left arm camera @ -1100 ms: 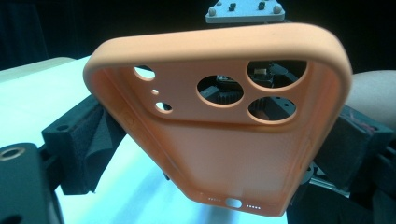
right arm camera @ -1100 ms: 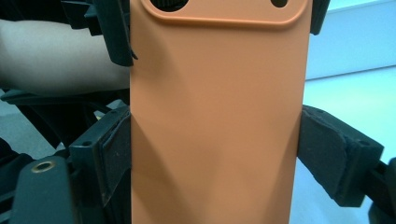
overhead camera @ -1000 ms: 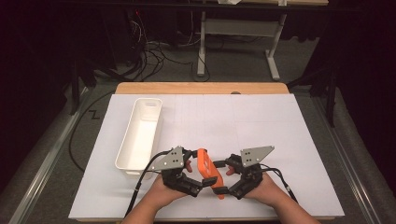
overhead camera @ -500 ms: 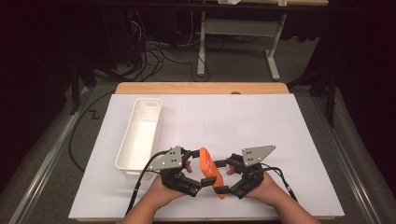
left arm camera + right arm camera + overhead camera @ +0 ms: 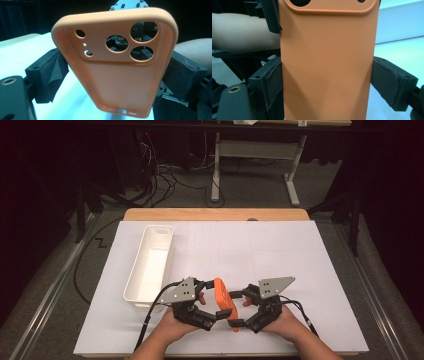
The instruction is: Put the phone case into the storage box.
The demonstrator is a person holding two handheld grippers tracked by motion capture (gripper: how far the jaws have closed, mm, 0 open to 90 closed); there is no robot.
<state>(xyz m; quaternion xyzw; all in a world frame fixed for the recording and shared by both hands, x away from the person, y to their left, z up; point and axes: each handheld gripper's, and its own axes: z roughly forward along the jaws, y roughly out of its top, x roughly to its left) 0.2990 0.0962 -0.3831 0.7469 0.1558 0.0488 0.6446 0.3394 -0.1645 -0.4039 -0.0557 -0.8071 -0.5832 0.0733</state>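
Note:
An orange phone case point(image 5: 223, 301) is held up on edge just above the white table's front middle, between my two grippers. The left gripper point(image 5: 210, 306) comes from the left and is shut on it. In the left gripper view the case's hollow inside point(image 5: 120, 82) with its camera holes faces me, and the foam pads point(image 5: 51, 72) press its two long sides. My right gripper point(image 5: 240, 309) is shut on the same case from the right. The right gripper view has the smooth back point(image 5: 327, 62) close up, clamped between black pads point(image 5: 388, 80).
A long white empty bin point(image 5: 150, 265) stands left of centre, just beyond the left hand. The white sheet point(image 5: 280, 250) covers the table, with a wooden edge point(image 5: 215, 214) at the back. Cables and a desk frame lie on the floor behind.
Almost nothing: the case has tilted and shifted very slightly to the right between the grippers, and both hands stay where they were.

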